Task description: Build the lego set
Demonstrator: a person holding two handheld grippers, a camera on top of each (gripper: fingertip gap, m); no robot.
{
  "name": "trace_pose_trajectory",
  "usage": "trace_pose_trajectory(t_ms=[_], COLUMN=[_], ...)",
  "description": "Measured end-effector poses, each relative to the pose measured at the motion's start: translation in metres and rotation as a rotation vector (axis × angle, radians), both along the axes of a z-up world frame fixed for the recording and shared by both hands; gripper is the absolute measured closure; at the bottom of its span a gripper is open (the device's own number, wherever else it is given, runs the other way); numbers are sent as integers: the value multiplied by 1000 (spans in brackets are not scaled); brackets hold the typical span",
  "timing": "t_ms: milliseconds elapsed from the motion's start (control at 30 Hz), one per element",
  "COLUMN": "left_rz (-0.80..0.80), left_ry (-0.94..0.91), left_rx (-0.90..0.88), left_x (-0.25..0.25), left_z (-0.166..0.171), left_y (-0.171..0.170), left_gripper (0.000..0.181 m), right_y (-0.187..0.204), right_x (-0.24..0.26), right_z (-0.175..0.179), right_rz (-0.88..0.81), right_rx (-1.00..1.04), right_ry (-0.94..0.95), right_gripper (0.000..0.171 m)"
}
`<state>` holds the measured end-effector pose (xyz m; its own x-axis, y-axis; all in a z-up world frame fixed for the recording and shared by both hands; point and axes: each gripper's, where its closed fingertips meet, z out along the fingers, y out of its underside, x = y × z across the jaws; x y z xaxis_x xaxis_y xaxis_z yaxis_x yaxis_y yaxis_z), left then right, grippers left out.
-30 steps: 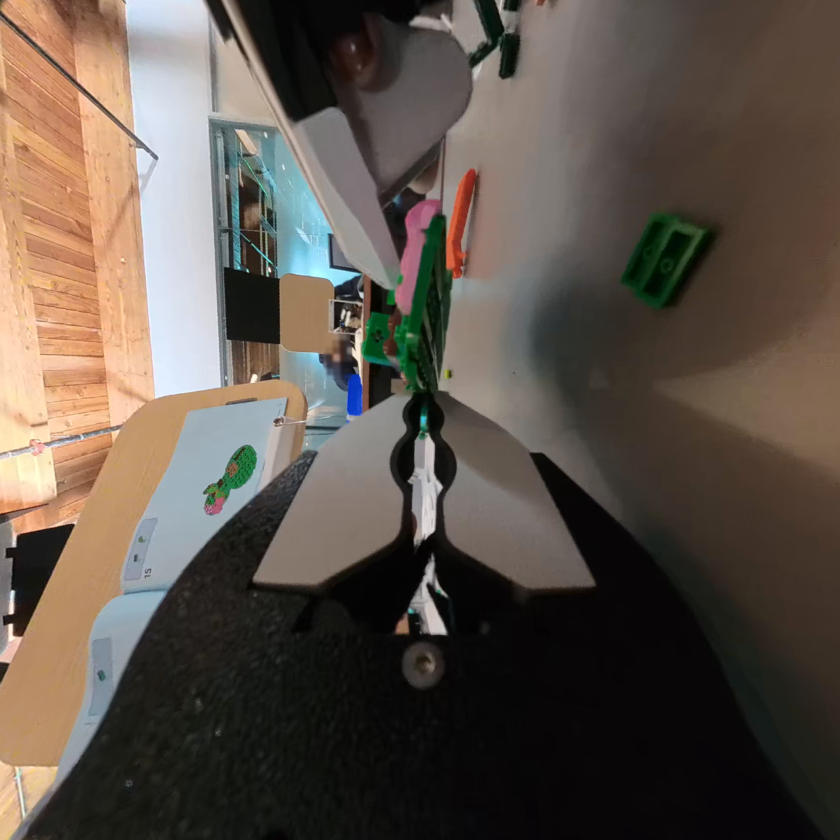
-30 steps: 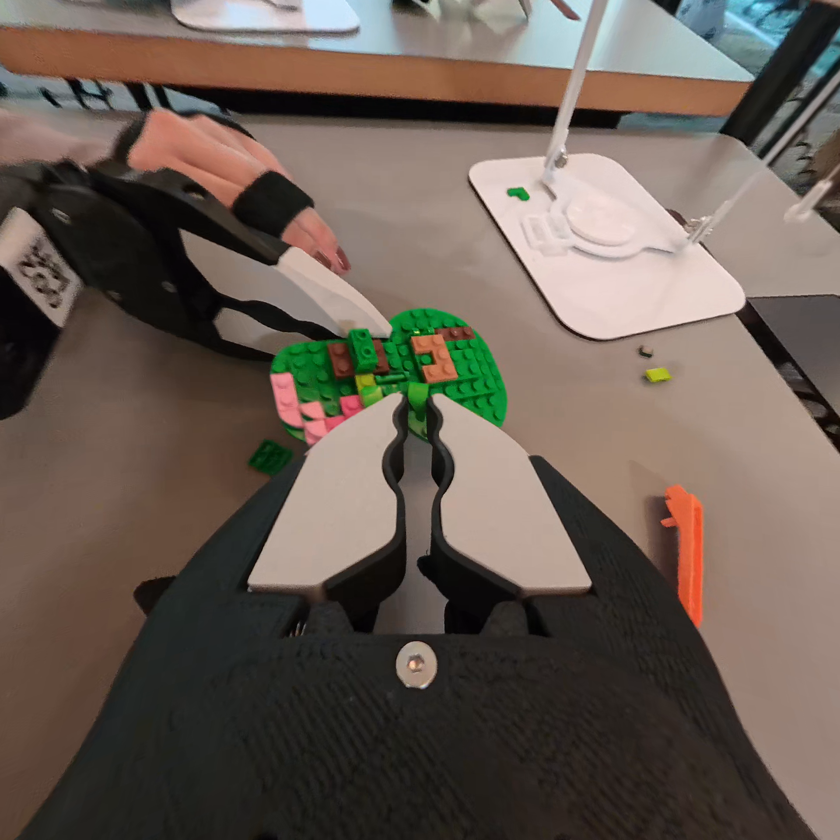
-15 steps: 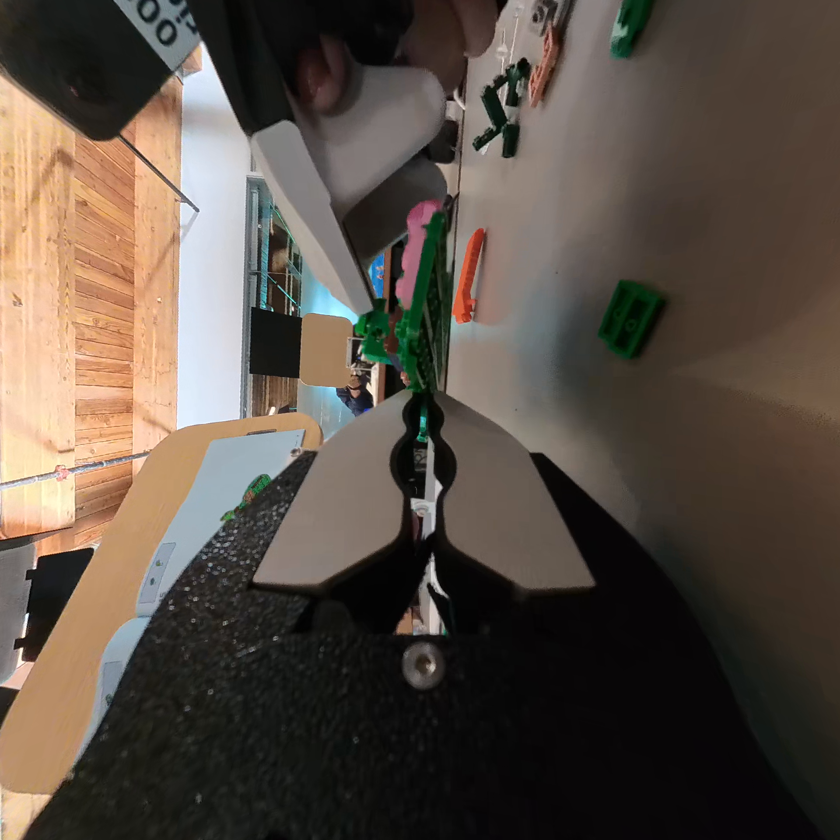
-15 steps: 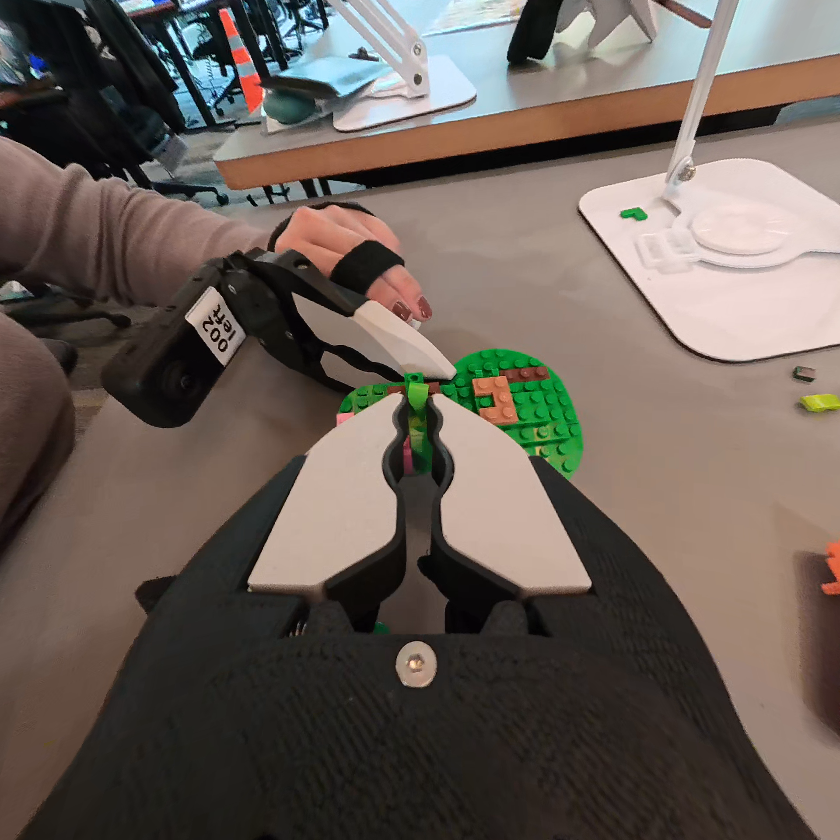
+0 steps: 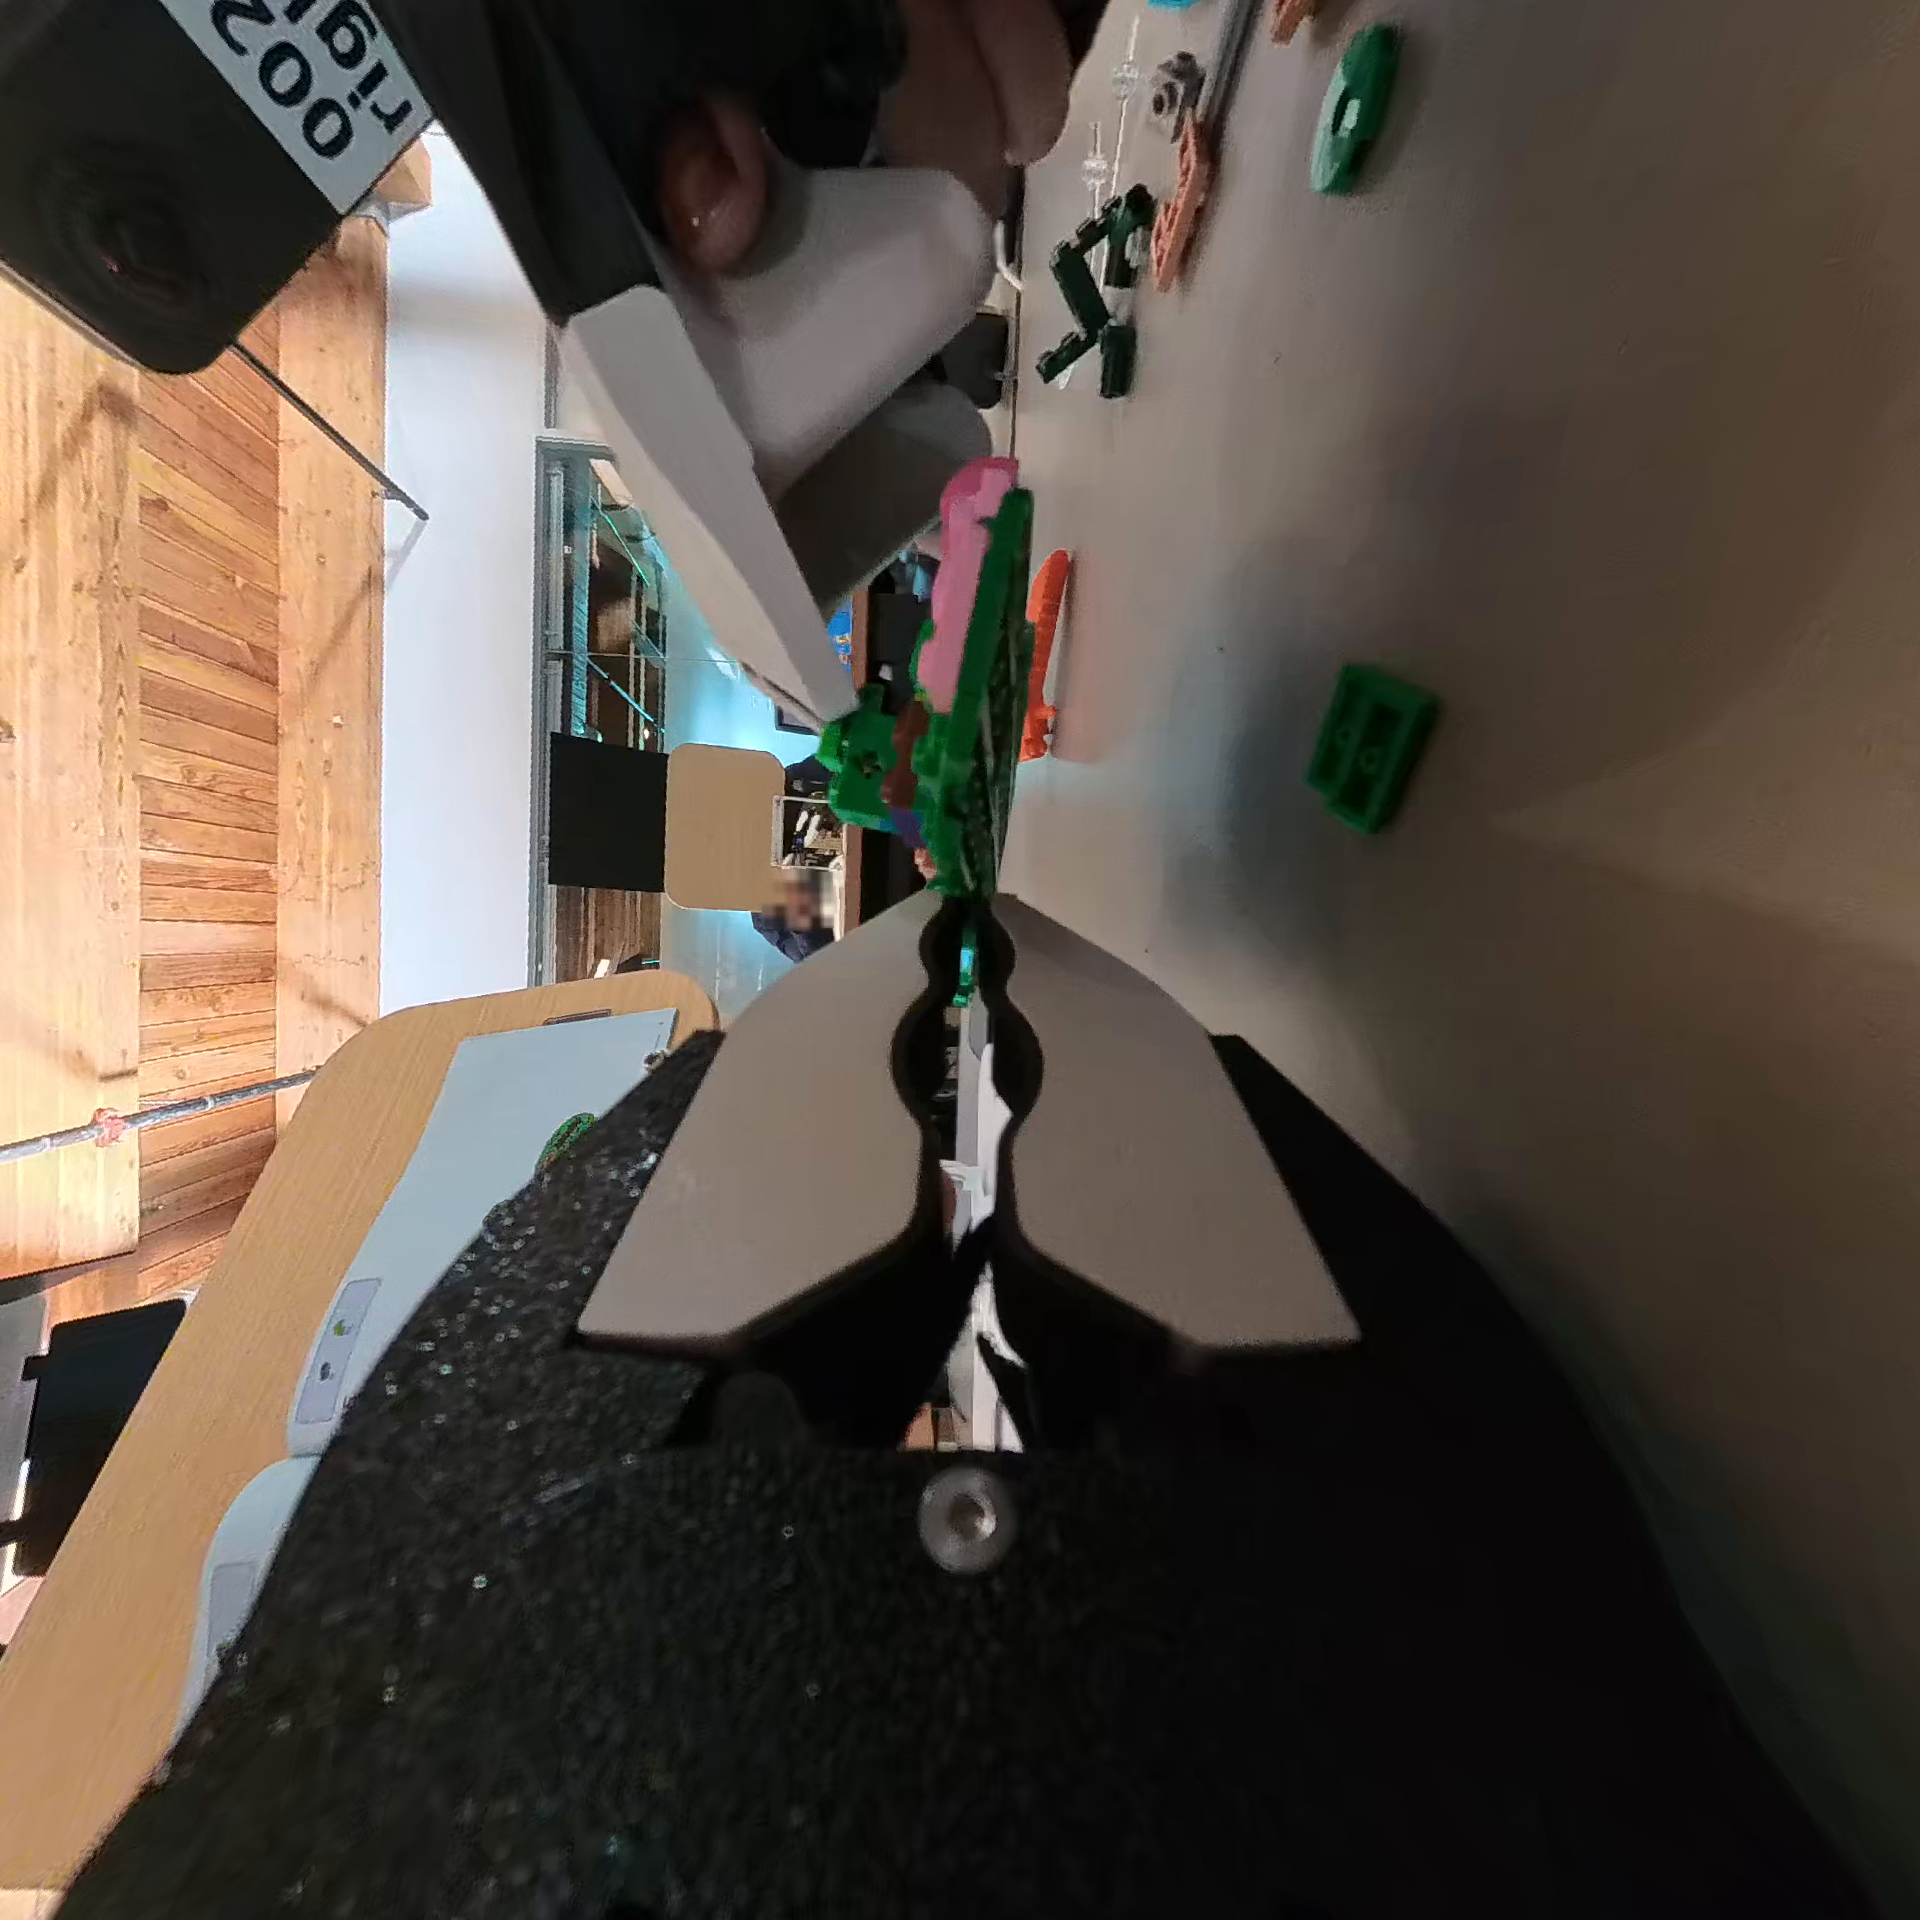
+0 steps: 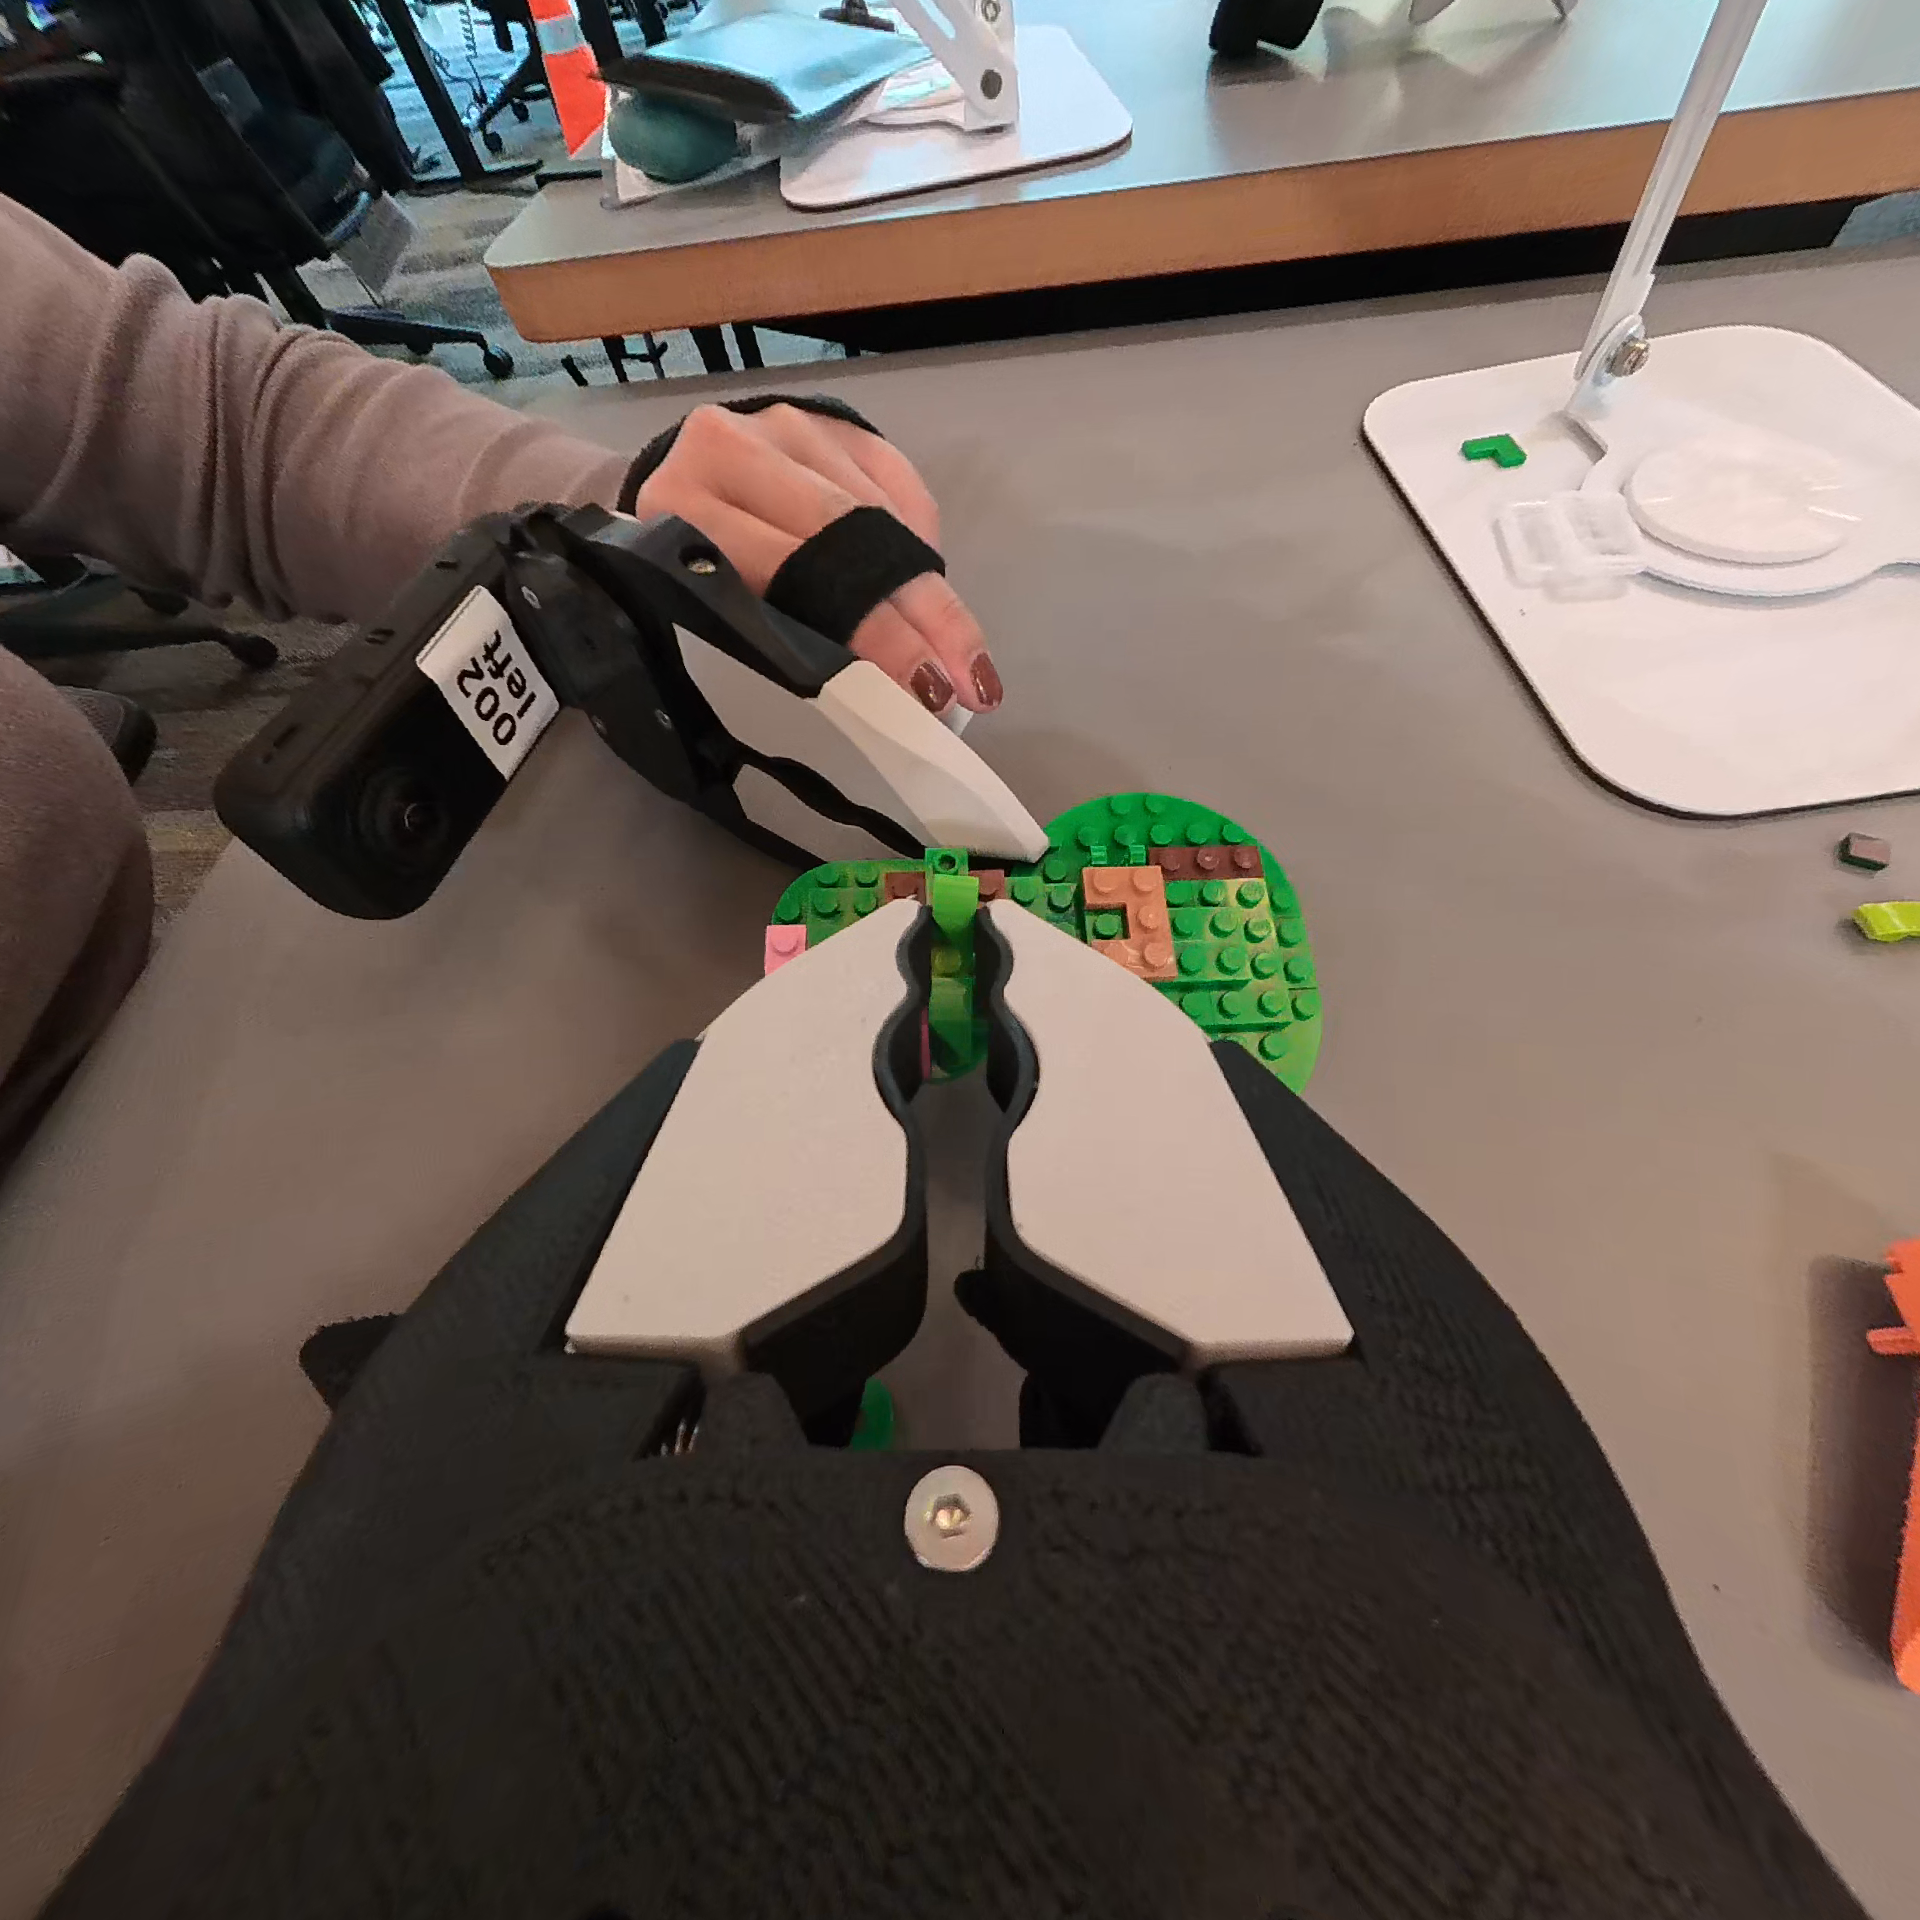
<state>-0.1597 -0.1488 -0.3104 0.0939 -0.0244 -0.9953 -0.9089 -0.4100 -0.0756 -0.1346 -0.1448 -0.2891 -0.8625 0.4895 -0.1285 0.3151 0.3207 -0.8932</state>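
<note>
The lego build is a round green plate (image 6: 1236, 935) with brown, tan and pink bricks, flat on the grey table. In the left wrist view I see it edge-on (image 5: 982, 717). My left gripper (image 5: 961, 923) is shut on the plate's rim; it also shows in the right wrist view (image 6: 1013, 836) at the plate's far-left edge, held by a hand. My right gripper (image 6: 953, 912) is shut on a small green piece (image 6: 945, 868), held upright over the plate by the brown row. In the left wrist view its fingertips (image 5: 836, 707) touch that green piece (image 5: 862, 758).
An orange brick separator (image 6: 1901, 1455) lies at the right, also seen behind the build (image 5: 1044, 644). A loose green plate (image 5: 1371, 764) and dark green pieces (image 5: 1096, 301) lie on the table. A white stand base (image 6: 1714, 644) sits back right. An instruction booklet (image 5: 499, 1143) stands nearby.
My right gripper has carried the small green piece from the plate's near edge inward, over the brown row. My left gripper has kept its hold on the plate's rim.
</note>
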Motion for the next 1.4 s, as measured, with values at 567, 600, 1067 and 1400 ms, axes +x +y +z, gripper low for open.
trace_pose_trajectory(t_ms=[567, 600, 1067, 1400], left_rz=[0, 2, 15, 5], left_ry=[-13, -16, -45, -36], left_rx=[23, 24, 56, 74], left_x=[2, 2, -2, -1], left_z=[4, 4, 10, 14], left_y=[1, 1, -2, -2], left_gripper=[179, 179, 179, 179], right_y=[-1, -1, -4, -4], right_x=[1, 1, -1, 1], right_z=[2, 3, 11, 16], right_rz=[0, -2, -26, -17], right_rx=[33, 44, 211, 218], right_ry=[22, 34, 204, 235], right_gripper=[163, 162, 161, 164])
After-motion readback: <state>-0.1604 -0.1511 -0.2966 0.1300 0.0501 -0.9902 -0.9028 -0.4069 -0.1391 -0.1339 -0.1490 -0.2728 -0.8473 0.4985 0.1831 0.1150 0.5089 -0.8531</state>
